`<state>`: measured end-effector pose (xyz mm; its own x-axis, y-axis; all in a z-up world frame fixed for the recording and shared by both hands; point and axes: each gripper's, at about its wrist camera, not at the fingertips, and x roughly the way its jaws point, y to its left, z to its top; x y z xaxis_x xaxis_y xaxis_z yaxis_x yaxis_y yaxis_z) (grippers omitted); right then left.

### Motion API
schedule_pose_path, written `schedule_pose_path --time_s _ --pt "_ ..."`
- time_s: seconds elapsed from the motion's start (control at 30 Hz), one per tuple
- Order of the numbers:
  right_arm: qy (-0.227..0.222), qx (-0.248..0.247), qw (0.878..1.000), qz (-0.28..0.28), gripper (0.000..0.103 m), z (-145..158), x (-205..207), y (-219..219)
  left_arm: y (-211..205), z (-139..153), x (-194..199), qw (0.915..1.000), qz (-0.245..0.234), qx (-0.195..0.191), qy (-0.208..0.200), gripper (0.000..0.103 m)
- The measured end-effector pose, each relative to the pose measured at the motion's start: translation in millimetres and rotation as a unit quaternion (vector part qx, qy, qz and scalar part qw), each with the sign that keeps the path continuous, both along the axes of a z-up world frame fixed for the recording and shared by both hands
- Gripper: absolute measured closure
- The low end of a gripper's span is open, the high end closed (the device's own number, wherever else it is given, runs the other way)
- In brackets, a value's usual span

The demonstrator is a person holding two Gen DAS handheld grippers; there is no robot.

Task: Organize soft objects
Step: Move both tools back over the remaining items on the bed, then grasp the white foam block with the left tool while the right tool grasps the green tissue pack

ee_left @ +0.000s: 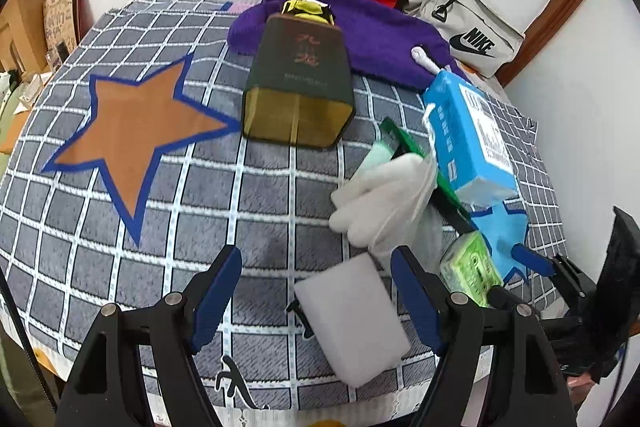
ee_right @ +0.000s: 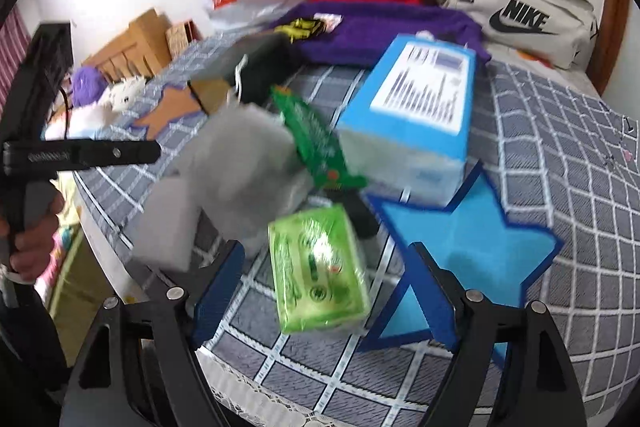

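Grey checked bedspread (ee_left: 168,195) covers the whole work surface; using its orange star patch (ee_left: 132,131) as the landmark.

Purple towel (ee_left: 360,23) lies far side of the star, toward the wall, partly under a dark paper bag (ee_left: 300,87) tipped on its side, open mouth toward the camera. Blue tissue box (ee_left: 468,135) sits well right of the star, on its side. White glove (ee_left: 380,199) lies just left of the box, touching a green-and-black flat item I can't identify.

White sponge block (ee_left: 352,315) is right of and nearer than the star, at the bed's near edge. Long axis runs roughly along the gripper's pointing line, slightly skewed right.

Left gripper (ee_left: 316,295): jaws wide, straddling the block's far end, pads not pressing. Empty. Clearly the nearer tool for the block.

Green tissue pack (ee_right: 316,271) is furthest right of the star, beside the blue star patch (ee_right: 472,239). Right gripper (ee_right: 332,291): jaws wide, pack between them, long axis roughly in line, no contact visible. Empty.

Judgement: each gripper is lined up on its own soft item; closing across the short axis looks workable.

Hard to read: right view is motion-blurred, so the glove and sponge smear into one grey mass. Block's near end is hidden below the left fingers.
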<state>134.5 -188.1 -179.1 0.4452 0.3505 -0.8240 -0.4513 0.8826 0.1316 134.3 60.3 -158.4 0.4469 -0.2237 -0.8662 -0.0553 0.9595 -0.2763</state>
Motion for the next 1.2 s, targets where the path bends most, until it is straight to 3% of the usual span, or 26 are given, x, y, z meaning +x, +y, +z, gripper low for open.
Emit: schedule_pose_path --time_s 0.23,0.27,0.37,0.57,0.9,1.07,1.13,1.2 --pt "0.005 -0.020 1.000 0.003 0.024 -27 7 11 -4 -15 -6 0.9998 -0.001 0.002 0.020 0.027" --pt "0.004 -0.020 1.000 0.002 0.033 -30 7 12 -6 -17 -6 0.9997 -0.003 0.002 0.024 0.027" --pt "-0.010 -0.024 1.000 0.004 0.049 -29 4 12 -15 -22 -6 0.9994 -0.010 0.000 0.033 0.027" --pt "-0.018 -0.004 1.000 0.000 0.050 -20 -4 -5 -38 -32 -8 0.9987 -0.022 -0.005 0.046 0.027" --pt "-0.024 0.038 0.998 -0.050 0.050 -4 4 -38 -62 -42 -8 0.9961 -0.007 0.076 0.044 0.027" --pt "-0.024 0.032 0.997 -0.064 0.050 -4 5 -41 -65 -45 -11 0.9956 0.000 0.089 0.031 0.028" --pt "-0.024 0.029 0.997 -0.068 0.050 -3 5 -41 -65 -45 -14 0.9946 -0.001 0.100 0.027 0.038" --pt "-0.023 0.029 0.997 -0.071 0.050 -2 5 -42 -62 -44 -17 0.9946 0.002 0.101 0.023 0.042"
